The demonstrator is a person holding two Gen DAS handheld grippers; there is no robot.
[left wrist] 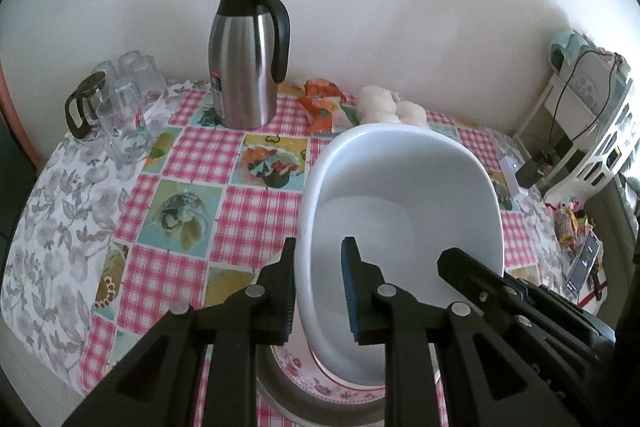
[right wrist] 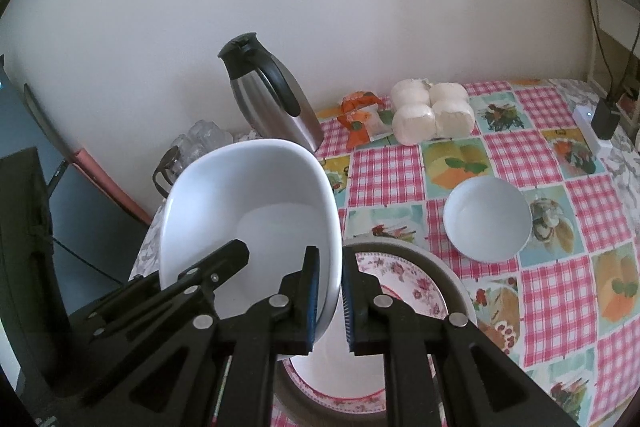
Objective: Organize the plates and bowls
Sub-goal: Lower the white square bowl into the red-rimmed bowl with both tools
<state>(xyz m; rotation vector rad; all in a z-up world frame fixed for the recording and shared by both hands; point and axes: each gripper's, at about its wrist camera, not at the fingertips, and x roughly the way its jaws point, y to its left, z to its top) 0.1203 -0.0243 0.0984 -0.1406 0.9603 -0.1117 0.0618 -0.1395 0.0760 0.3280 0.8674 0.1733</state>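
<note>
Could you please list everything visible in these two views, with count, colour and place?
Large bowl: one, white, held tilted above the plates by both grippers.
Floral plate: one, white and pink, under the bowl, on a grey plate.
Small bowl: one, white, on the tablecloth to the right.
Thermos jug: one, steel and black, by the wall.
Glasses: several, clear, far left.
Glass pot: one, dark-handled, beside the glasses.
Paper rolls: four, white, by the wall.
Snack packet: one, orange.
Tablecloth: one, pink check.
Left gripper: black, gripping the bowl's left rim.
Right gripper: black, gripping its right rim.
</note>
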